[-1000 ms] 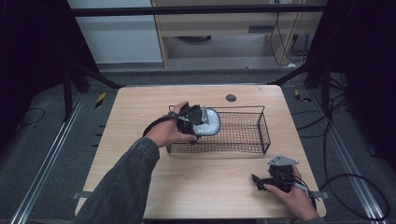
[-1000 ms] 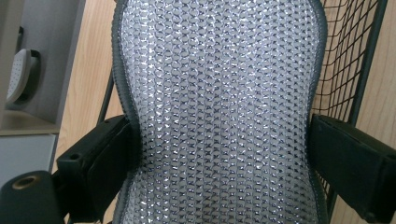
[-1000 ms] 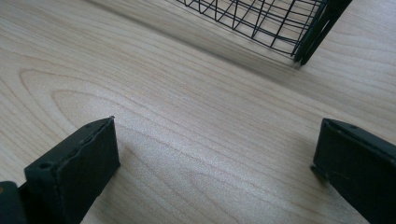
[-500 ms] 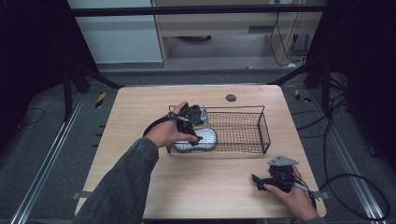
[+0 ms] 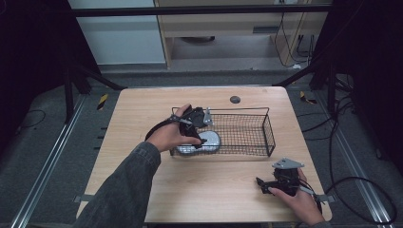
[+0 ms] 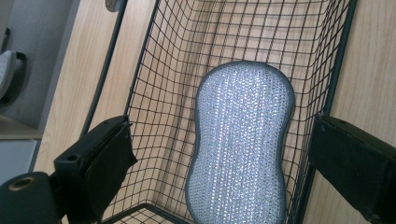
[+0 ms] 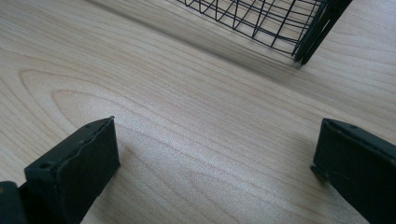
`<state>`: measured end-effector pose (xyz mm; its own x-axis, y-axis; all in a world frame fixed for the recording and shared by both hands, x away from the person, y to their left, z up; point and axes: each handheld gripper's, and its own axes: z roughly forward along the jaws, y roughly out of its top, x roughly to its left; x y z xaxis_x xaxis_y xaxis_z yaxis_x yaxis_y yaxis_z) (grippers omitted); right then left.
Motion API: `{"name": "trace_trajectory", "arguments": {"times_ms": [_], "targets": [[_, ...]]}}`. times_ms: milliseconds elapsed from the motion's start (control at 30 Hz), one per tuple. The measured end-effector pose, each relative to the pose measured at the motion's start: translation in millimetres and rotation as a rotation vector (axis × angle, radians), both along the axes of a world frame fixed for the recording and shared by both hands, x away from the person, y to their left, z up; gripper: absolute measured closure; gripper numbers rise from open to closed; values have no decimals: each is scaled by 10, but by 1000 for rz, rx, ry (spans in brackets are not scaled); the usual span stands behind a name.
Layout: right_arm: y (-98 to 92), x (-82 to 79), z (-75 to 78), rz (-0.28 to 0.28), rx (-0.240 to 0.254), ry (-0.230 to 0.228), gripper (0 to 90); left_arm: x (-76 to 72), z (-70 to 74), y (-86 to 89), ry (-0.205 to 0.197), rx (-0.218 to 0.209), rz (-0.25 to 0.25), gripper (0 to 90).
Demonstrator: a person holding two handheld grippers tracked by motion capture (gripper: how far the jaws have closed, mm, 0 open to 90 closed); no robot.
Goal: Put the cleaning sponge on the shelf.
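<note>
Sponge (image 6: 240,140), silvery with a grey edge and pinched in at the waist like a peanut, lies flat on the floor of the wire basket (image 5: 259,124), down at the basket's left end as seen from the person's side. From above you can see it (image 5: 199,142) resting just under the left tongs (image 5: 203,135), which hang over that end of the basket with the person's left hand (image 5: 166,135) wrapped round the grip. Looking along those tongs (image 6: 224,158), the two black jaws stand wide apart, one on either side of the sponge and clear of it; nothing is pinched between them. The sponge sits lengthwise along the basket, closer to the near wall than to the far one.

Over at the near right corner of the counter (image 5: 142,114), well apart from the basket, the right tongs (image 5: 264,183) rest low in the person's right hand (image 5: 297,199), pointing left across the wood. Their jaws are also spread wide, with only bare wood grain between them (image 7: 215,154), and one corner of the basket shows farther off. A small dark round disc (image 5: 235,99) sits on the counter beyond the basket's far wall.
</note>
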<state>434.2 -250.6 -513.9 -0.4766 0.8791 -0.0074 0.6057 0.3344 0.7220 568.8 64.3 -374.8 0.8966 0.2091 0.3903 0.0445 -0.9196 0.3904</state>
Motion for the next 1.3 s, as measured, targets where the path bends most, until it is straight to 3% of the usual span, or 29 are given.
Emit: {"name": "trace_trajectory", "arguments": {"times_ms": [400,1000,1300], "targets": [[0,0,0,0,0,0,3,-113,8,-6,-1,-70,1,33],[-1,1,0,0,-1,-1,3,-319,78,-54,-19,-138,9,31],[-1,1,-1,1,-2,-2,4,-462,78,-120,12,-193,-16,32]]}}
